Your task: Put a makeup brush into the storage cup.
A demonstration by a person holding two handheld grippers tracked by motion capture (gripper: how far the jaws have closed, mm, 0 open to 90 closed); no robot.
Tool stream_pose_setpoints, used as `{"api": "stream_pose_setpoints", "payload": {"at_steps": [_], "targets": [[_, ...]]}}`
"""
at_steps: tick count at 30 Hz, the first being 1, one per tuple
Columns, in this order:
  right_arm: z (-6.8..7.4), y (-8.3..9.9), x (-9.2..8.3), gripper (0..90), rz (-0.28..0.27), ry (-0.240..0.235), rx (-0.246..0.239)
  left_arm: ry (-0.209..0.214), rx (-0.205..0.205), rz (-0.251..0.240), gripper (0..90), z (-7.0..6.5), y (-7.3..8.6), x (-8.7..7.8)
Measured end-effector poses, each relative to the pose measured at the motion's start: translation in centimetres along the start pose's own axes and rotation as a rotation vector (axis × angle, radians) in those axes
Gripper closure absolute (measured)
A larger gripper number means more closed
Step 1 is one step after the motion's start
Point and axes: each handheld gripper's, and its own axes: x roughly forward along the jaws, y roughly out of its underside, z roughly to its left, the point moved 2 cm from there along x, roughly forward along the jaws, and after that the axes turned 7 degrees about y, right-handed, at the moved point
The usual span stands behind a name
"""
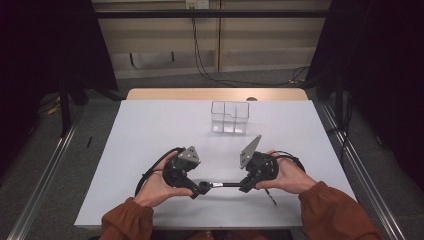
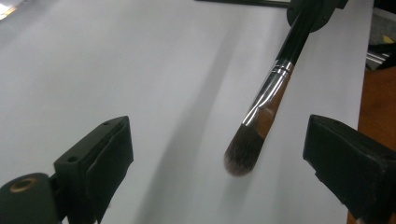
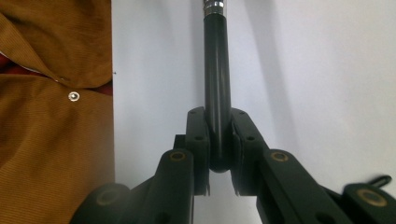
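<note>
we hold the brush (image 3: 217, 93) by its handle end, clamped in the right gripper (image 3: 218, 154), level above the table (image 1: 150, 130). the left gripper (image 2: 219, 163) stands apart, bristles between its jaws but untouched. we keep the right grip firm and draw the left clear before carrying the brush to the clear box (image 1: 229, 118).

We hold the left gripper (image 1: 202, 188) and the right gripper (image 1: 244, 186) facing each other over the white table (image 1: 150, 130), a makeup brush (image 1: 226, 185) between them, a clear organizer (image 1: 229, 117) beyond.
</note>
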Motion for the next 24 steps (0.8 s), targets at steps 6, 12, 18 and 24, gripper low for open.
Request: {"api": "stream_pose_setpoints", "payload": {"at_steps": [6, 12, 18, 24], "targets": [[-0.2, 0.9, -0.4, 80.0, -0.031, 0.018, 0.034, -0.005, -0.005, -0.044, 3.8, -0.2, 0.5, -0.7], [-0.3, 2.1, -0.8, 80.0, -0.061, 0.035, 0.077, -0.018, -0.025, -0.074, 3.7, -0.4, 1.2, -1.2], [0.0, 3.1, -1.1, 80.0, -0.092, 0.057, 0.104, -0.027, -0.031, -0.093, 3.7, -1.0, 1.7, -1.5], [0.3, 4.5, -1.3, 80.0, -0.155, 0.099, 0.153, -0.052, -0.066, -0.113, 3.7, -0.9, 2.5, -2.0]]}}
